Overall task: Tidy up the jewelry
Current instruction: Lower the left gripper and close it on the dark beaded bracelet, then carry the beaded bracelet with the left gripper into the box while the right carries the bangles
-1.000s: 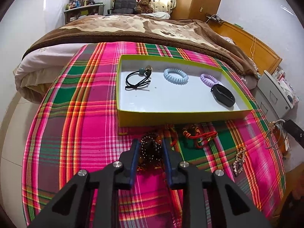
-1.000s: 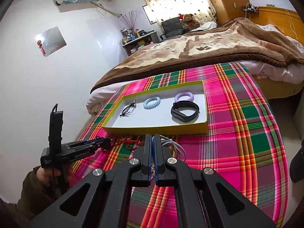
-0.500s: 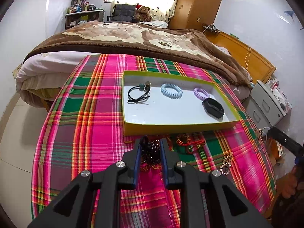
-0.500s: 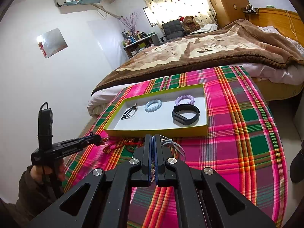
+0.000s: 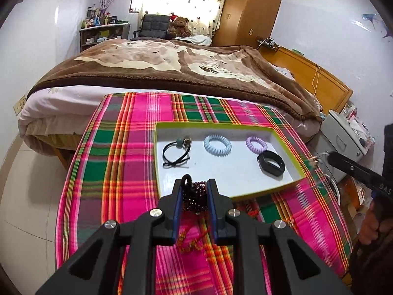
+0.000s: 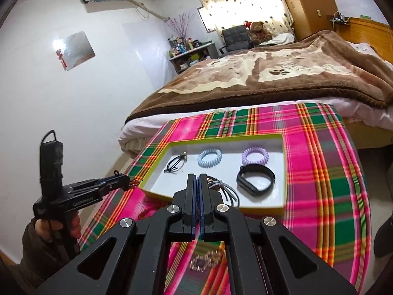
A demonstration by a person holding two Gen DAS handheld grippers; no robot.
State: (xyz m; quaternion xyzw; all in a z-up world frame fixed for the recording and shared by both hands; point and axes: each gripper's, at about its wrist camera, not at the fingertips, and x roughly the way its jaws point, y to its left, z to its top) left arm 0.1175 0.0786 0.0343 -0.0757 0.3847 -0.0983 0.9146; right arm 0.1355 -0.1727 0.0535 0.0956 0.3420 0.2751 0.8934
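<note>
- Pinching with the blue-padded fingers (image 5: 178, 204) of the left gripper (image 5: 196, 184) a dark beaded bracelet (image 5: 195, 198); jaws having just been closing, now standing narrow with the beads pressed between the pads.
- Holding that bracelet clear of the plaid cloth (image 5: 110, 172), above the near edge of the tray (image 5: 216, 124), with a black loop poking up beside the left pad.
- Keeping the right gripper (image 6: 197, 175) fully closed, pads meeting, and gripping at the tip a bundle of grey cord loops (image 6: 227, 191) that is hanging over the tray's near wall.
- Containing four items in the tray, a shallow rectangular box with a white floor and a yellow-green rim:
  - lying at the left end, a thin black elastic tie (image 5: 175, 151) with small round beads;
  - lying in the middle, a pale blue spiral coil ring (image 5: 217, 145), ribbed and glossy;
  - lying at the right end, a lilac spiral coil ring (image 5: 256, 144);
  - touching the lilac ring on its near side, a smooth matte black band (image 5: 271, 164).
- Resting on the woven pink, green and orange cloth outside the tray: a red cord piece (image 5: 253, 212) and a blurred linked metallic bracelet (image 6: 206, 261).
</note>
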